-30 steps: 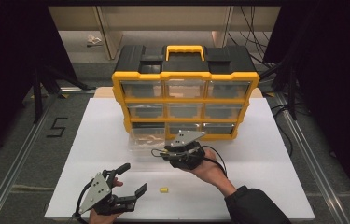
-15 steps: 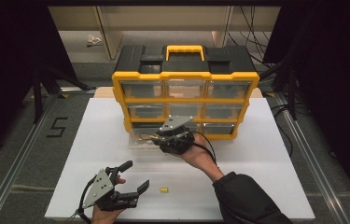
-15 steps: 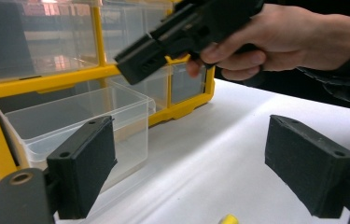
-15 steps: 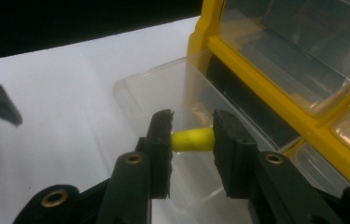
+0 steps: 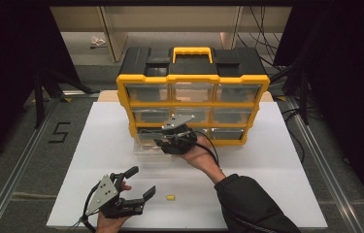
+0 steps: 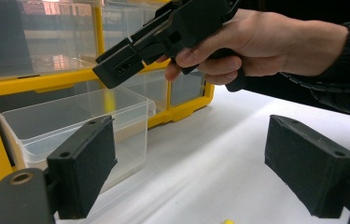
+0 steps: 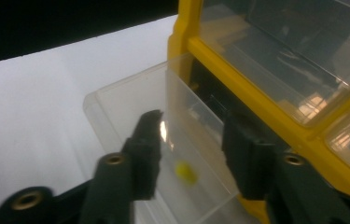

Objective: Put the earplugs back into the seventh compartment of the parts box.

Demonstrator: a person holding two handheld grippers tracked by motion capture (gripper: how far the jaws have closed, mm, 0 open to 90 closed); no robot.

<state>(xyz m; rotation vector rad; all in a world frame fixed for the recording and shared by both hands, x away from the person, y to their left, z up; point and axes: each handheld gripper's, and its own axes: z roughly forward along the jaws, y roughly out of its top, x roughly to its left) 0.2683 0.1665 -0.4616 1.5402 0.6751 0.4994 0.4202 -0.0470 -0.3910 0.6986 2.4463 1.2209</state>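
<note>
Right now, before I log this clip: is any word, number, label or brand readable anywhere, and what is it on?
"5": a black numeral on the grey floor, left of the white table.
Organizer cabinet, pulled-out clear drawer, left gripper and right gripper: no readable text or brand.

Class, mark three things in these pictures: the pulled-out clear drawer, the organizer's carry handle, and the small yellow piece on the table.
Drawer [image 6: 77,114], left gripper view, on its front wall.
Handle [image 5: 192,50], high view, on its top bar.
Yellow piece [image 5: 170,197], high view, on its middle.
</note>
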